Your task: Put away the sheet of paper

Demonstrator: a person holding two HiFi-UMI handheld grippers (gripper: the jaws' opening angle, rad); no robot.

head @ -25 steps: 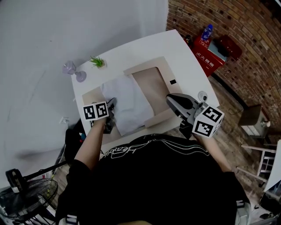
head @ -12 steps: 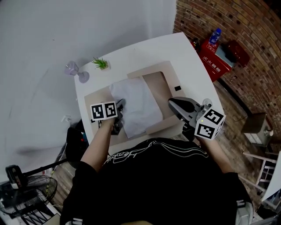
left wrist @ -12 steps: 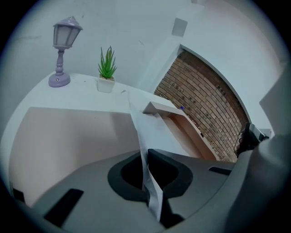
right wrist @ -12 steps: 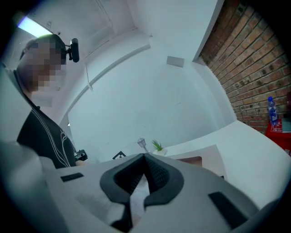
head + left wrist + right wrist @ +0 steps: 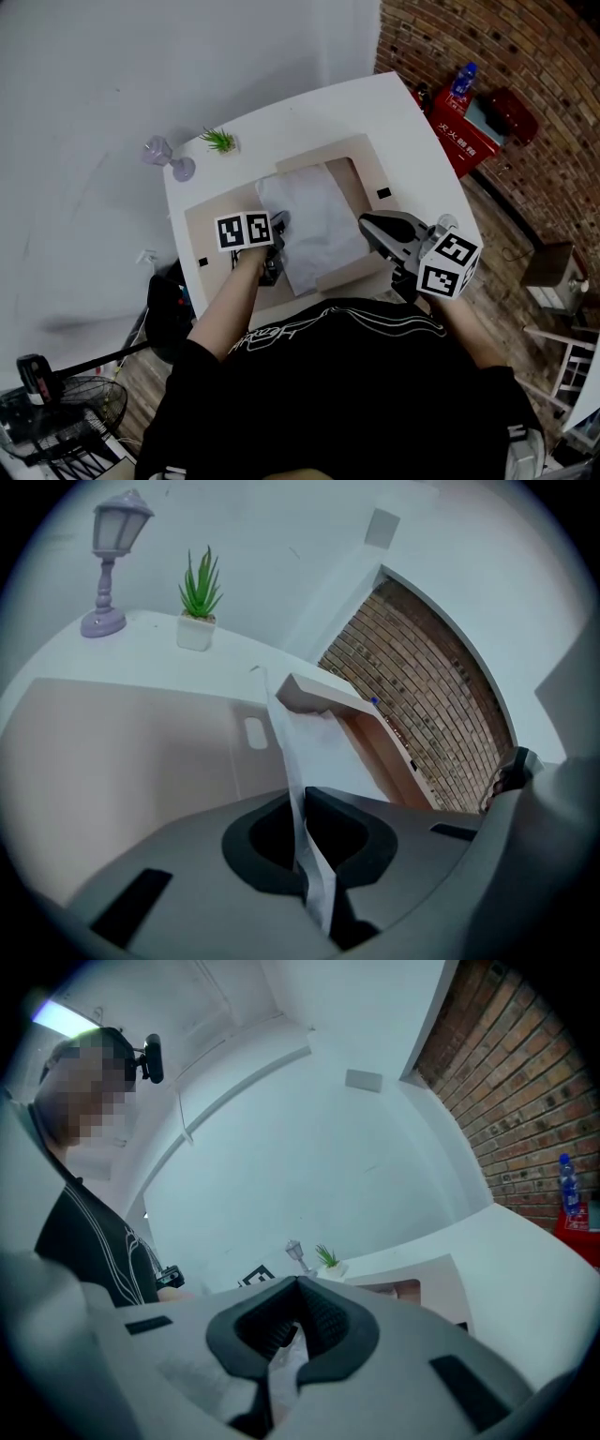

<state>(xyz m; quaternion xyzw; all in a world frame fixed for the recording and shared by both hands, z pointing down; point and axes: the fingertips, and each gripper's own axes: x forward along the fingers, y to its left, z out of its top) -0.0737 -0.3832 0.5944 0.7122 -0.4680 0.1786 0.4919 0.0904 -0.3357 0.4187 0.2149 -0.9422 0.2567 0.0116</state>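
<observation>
A white sheet of paper (image 5: 314,225) lies partly over an open beige folder case (image 5: 211,220) on the white table (image 5: 375,103). My left gripper (image 5: 278,225) is shut on the sheet's left edge and holds it lifted. In the left gripper view the paper (image 5: 281,733) runs upright between the jaws of the left gripper (image 5: 300,799), toward the case's raised frame (image 5: 319,694). My right gripper (image 5: 367,223) hovers over the case's front right corner, shut and holding nothing. In its own view the right gripper (image 5: 298,1283) shows closed jaws.
A purple lamp (image 5: 167,155) and a small potted plant (image 5: 219,141) stand at the table's back left. A red box (image 5: 469,112) with a blue bottle sits by the brick wall (image 5: 525,56). A floor fan (image 5: 56,422) stands at lower left.
My left gripper has moved right across the case, drawing the paper's edge with it toward the recessed side. The right gripper has stayed in about the same place.
</observation>
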